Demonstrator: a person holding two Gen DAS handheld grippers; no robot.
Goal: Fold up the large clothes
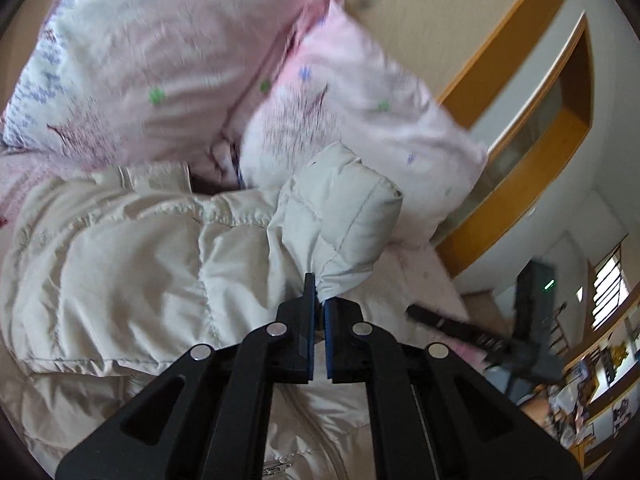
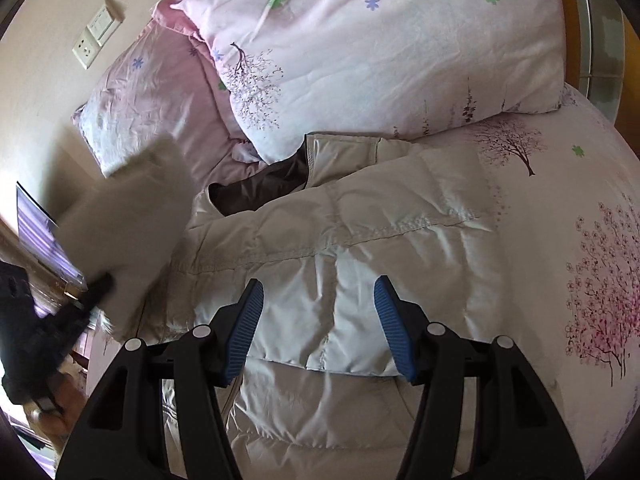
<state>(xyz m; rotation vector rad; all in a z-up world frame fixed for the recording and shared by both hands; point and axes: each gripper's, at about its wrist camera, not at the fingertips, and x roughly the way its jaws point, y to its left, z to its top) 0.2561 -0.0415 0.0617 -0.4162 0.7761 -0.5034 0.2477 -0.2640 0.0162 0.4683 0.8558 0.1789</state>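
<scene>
Lifting soft, puffy jacket [image 2: 360, 240] sleeve [image 1: 340, 216]: left gripper [image 1: 319, 300] fingers clamped on cuff; right gripper [image 2: 319, 320] fingers apart above body; light, slippery, grip seams.

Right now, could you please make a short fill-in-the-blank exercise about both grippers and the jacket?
1. The left gripper is shut on the jacket's ____.
2. The right gripper is ____ above the cream jacket.
3. The jacket lies on a ____.
4. Behind its collar lie two ____.

Missing words: sleeve; open; bed; pillows
</scene>
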